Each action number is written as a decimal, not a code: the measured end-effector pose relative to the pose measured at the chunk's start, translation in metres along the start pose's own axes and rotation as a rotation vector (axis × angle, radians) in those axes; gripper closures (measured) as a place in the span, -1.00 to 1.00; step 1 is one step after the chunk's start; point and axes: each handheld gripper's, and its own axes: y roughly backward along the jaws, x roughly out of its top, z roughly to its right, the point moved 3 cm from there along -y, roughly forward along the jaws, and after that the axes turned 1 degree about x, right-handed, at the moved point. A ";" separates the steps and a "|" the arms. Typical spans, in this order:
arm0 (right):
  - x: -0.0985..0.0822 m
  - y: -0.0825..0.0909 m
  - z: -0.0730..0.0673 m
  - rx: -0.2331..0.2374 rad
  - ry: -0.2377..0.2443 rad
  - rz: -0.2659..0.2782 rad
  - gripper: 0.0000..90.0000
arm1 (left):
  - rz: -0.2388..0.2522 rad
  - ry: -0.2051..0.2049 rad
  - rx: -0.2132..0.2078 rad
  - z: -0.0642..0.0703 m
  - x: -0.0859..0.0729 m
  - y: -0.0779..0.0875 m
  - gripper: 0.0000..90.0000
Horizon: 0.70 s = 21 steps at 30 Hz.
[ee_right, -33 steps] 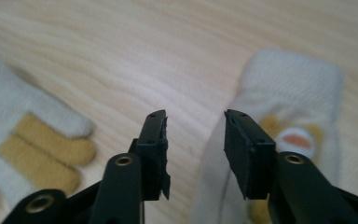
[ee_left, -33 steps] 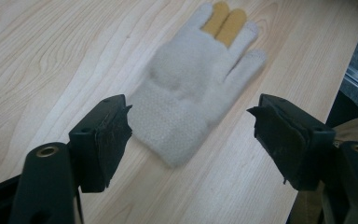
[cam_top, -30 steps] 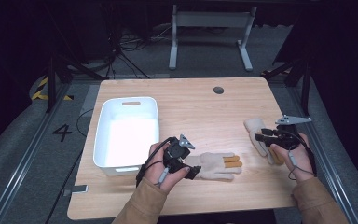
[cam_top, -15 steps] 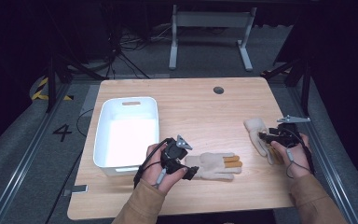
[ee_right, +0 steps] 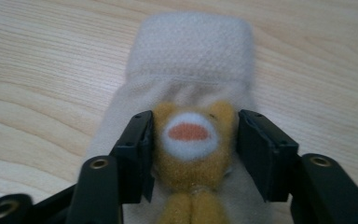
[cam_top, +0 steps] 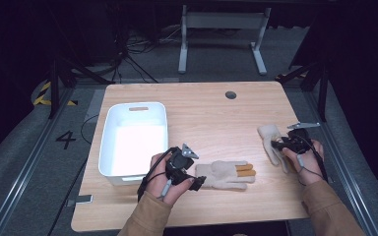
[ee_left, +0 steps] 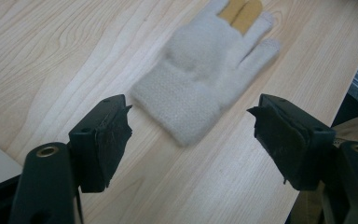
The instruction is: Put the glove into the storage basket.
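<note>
Two cream knit gloves lie on the wooden table (cam_top: 202,113). One glove (cam_top: 226,173) (ee_left: 205,79), with yellow fingers, lies flat near the front middle. My left gripper (cam_top: 197,182) (ee_left: 191,126) stands open just short of its cuff, apart from it. The other glove (cam_top: 269,137) (ee_right: 191,60) lies at the right with its cuff pointing away. It carries a fuzzy yellow bear face (ee_right: 189,135). My right gripper (cam_top: 278,145) (ee_right: 193,149) has just been closing, and its pads press the bear face from both sides.
A white plastic bin (cam_top: 138,105) stands at the table's left, close to my left hand. A round cable hole (cam_top: 231,95) sits near the far edge. Bare wood lies between the two gloves and behind them.
My right gripper has sunk a little onto the right glove, which now lies flatter. The left hand and its glove have not moved.
</note>
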 end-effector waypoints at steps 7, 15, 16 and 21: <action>0.002 0.003 -0.001 -0.004 0.027 -0.005 0.39 | 0.000 0.002 0.003 0.000 -0.001 0.000 -0.40; 0.005 0.011 0.001 0.016 0.039 0.005 0.46 | 0.003 0.002 0.004 -0.001 -0.001 0.001 -0.40; 0.007 0.014 0.000 0.022 0.044 0.010 0.47 | 0.001 0.003 0.006 0.000 -0.001 0.002 -0.40; 0.015 0.029 -0.003 0.037 0.082 0.030 0.49 | 0.007 0.002 0.004 0.000 0.000 0.002 -0.40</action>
